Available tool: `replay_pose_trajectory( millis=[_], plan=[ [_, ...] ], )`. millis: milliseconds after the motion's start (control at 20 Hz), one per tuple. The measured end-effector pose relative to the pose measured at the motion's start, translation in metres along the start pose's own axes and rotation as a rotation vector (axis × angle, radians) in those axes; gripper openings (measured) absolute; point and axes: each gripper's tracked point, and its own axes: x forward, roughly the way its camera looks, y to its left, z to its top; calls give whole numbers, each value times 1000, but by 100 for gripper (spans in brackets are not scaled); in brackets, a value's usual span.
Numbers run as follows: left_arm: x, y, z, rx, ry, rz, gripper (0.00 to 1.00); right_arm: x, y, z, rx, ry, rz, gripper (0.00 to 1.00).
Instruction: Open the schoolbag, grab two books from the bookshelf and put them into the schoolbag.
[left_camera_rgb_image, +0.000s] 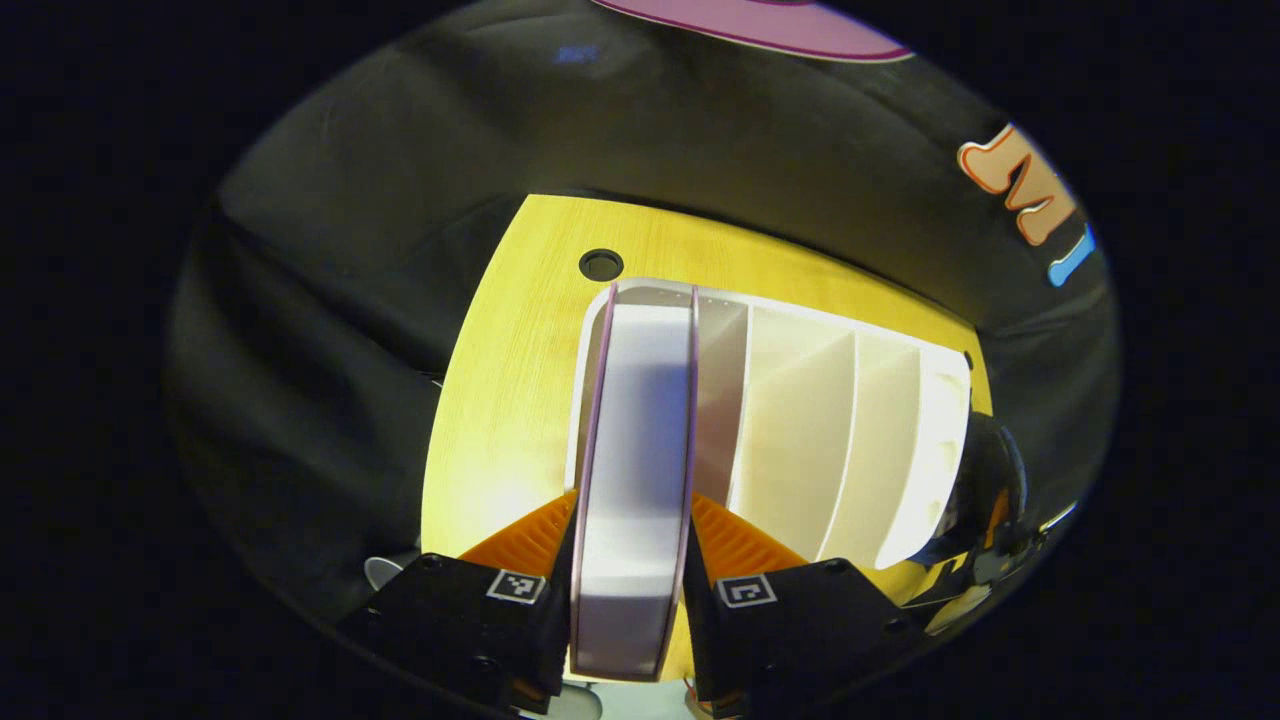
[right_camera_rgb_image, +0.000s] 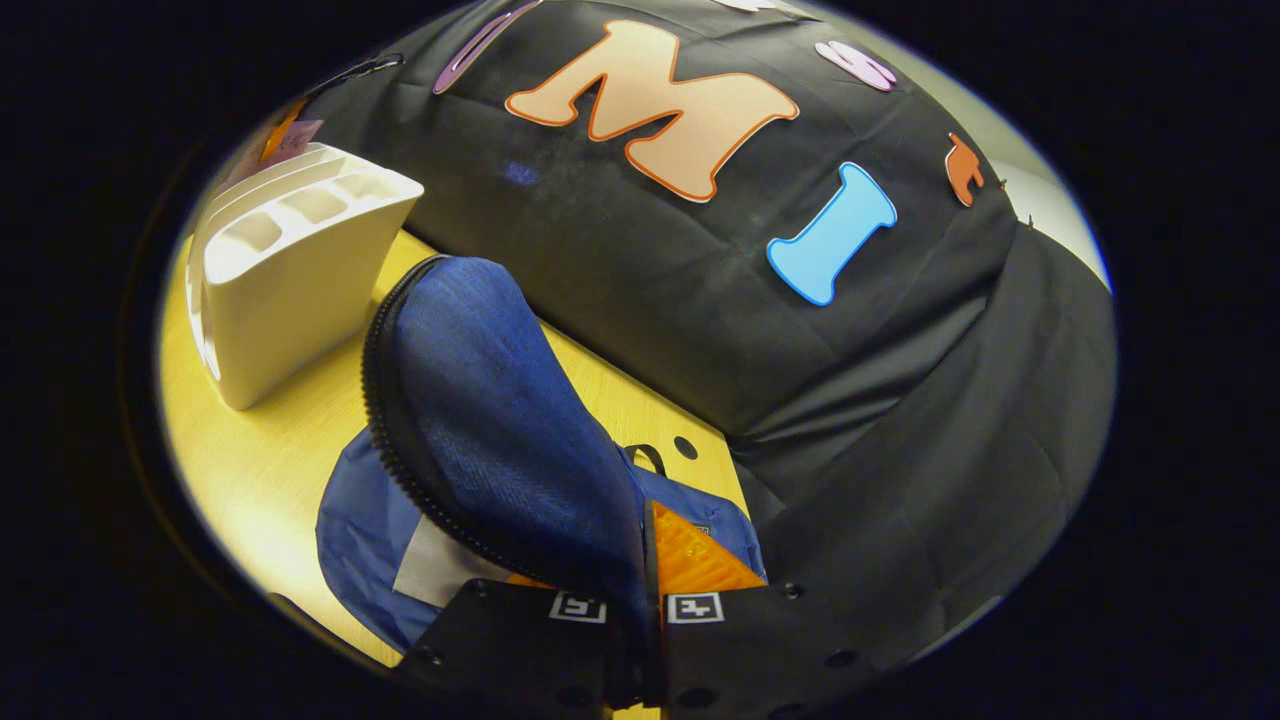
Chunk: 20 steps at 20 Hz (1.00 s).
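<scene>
With the left claw (left_camera_rgb_image: 632, 590) clamped on a book (left_camera_rgb_image: 636, 470) in the end slot of the bookshelf (left_camera_rgb_image: 800, 430) near the desk's (left_camera_rgb_image: 510, 400) far edge, a crooked lift could drag the shelf, while the right claw (right_camera_rgb_image: 640, 610), pinching the schoolbag's (right_camera_rgb_image: 480, 420) flap up, might slip and close it.

No readable text anywhere.

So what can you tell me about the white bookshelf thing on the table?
The bookshelf is white and looks like smooth plastic, with thin upright dividers making several slots. It stands on the yellow wooden table, near the blue schoolbag in the right gripper view. Most slots look empty. In the end slot stands a book with pinkish covers, and the left gripper is clamped on that book's sides.
</scene>
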Motion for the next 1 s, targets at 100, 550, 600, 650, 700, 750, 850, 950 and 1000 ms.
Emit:
replay_pose_trajectory(
  millis=[100,550,600,650,700,750,850,950,1000],
  plan=[
    [11,-3,-1,4,24,6,48,0,1,-1,-4,0,1,6],
    [32,-9,-7,-8,106,37,45,3,3,-1,-5,4,4,5],
    [33,-10,-7,-11,105,39,45,2,3,-1,-8,3,5,5],
    [32,-9,-8,-16,106,39,45,2,4,-1,-10,3,6,5],
    [33,-8,-10,-32,108,42,45,2,5,-1,-12,4,7,5],
    [31,-8,-13,-48,125,45,45,2,5,-2,-14,3,8,5],
    [25,-8,-16,-63,137,49,45,3,5,-3,-14,1,10,5],
    [12,-10,-17,-68,130,53,45,2,4,-2,-11,-2,12,5],
    [5,-11,-17,-57,126,53,45,1,5,-2,-9,-3,14,5]
  ],
)
